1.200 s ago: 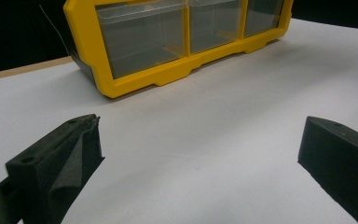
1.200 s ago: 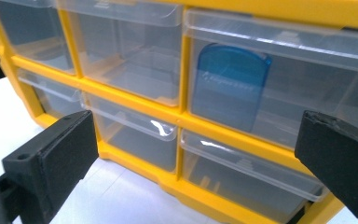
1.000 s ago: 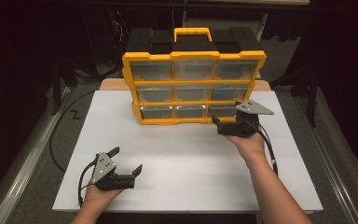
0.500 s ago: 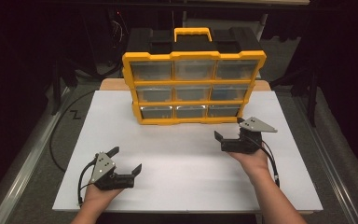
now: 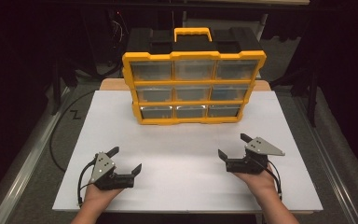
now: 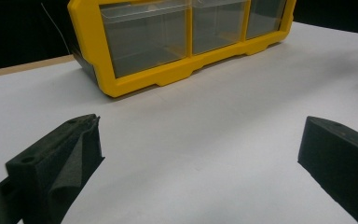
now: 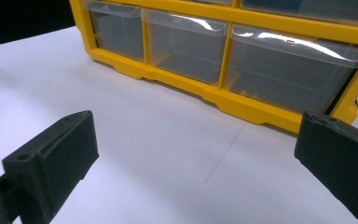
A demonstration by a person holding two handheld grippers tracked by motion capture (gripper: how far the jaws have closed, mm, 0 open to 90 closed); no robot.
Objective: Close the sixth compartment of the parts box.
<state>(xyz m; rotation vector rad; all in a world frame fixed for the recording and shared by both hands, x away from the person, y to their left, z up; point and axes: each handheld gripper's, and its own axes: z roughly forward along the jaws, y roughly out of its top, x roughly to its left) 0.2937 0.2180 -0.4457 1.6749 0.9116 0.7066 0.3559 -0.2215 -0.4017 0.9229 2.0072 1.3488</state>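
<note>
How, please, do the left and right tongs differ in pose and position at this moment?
The left tongs sit near the white table's front left, their grey plate lying flatter. The right tongs sit front right, slightly farther forward, their grey plate raised. Both are open, empty, and point towards the yellow plastic drawer organiser.

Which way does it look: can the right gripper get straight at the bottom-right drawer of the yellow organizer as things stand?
Probably yes. The right gripper is open and holds nothing, and bare white tabletop lies between it and the bottom-right drawer of the yellow organizer. In the right gripper view, nothing stands before that drawer.
</note>
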